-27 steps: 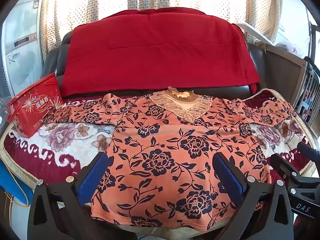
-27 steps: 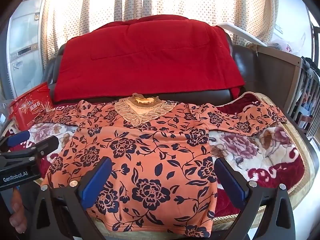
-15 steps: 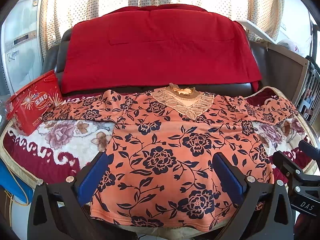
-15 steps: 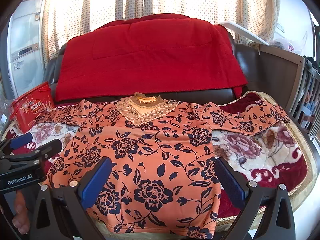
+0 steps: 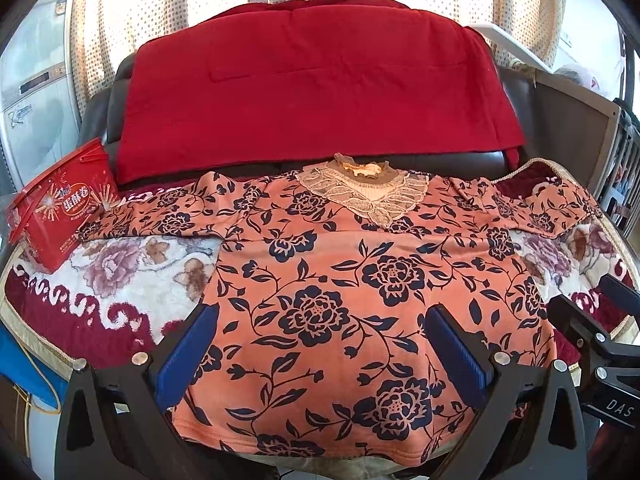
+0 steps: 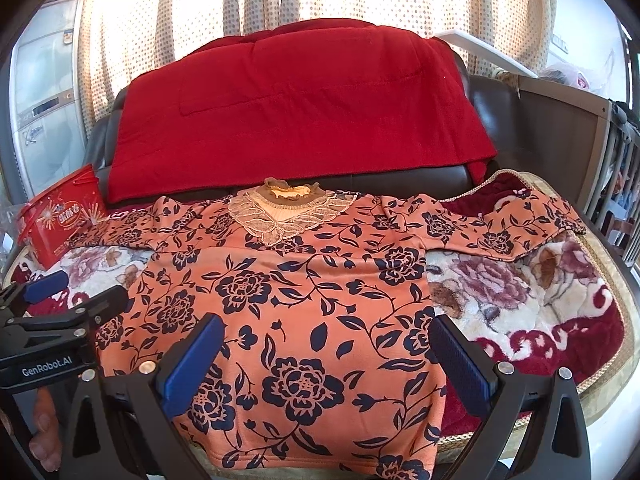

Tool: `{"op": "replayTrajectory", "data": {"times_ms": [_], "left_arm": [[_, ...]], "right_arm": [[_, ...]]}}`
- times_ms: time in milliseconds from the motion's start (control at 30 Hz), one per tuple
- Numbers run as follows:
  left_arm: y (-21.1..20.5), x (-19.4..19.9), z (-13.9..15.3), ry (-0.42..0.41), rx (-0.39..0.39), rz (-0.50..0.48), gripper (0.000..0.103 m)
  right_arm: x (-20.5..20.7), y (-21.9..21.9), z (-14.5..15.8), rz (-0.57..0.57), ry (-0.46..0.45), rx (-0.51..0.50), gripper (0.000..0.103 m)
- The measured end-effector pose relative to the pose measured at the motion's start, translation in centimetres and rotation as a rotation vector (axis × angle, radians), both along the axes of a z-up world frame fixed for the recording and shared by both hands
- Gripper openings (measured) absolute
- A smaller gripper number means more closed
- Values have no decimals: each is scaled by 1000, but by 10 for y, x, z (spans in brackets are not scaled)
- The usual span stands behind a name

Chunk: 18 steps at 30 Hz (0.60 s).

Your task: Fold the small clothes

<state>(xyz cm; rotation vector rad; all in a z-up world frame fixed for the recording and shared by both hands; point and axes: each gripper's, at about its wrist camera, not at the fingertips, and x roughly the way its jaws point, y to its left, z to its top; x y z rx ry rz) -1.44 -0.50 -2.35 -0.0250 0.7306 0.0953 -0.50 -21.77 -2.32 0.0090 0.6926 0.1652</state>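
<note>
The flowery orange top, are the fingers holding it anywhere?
No. The orange top lies flat on the blanket, and both the left gripper and right gripper are open above it, holding nothing.

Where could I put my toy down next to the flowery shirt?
Two bare patches of plush blanket: one right of the orange shirt, below its spread sleeve; one left, between the other sleeve and the red box. The middle is all shirt, with both grippers' open jaws low over its hem.

Black tongs (image 5: pixel 320 348), blue pads (image 5: pixel 188 356) (silver screws)
</note>
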Motion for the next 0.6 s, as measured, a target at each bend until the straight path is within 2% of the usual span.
{"op": "replayTrajectory", "data": {"times_ms": [600], "left_arm": [[-12, 39, -22, 56, 27, -16, 103]], "right_arm": [[38, -8, -20, 6, 24, 24, 103]]}}
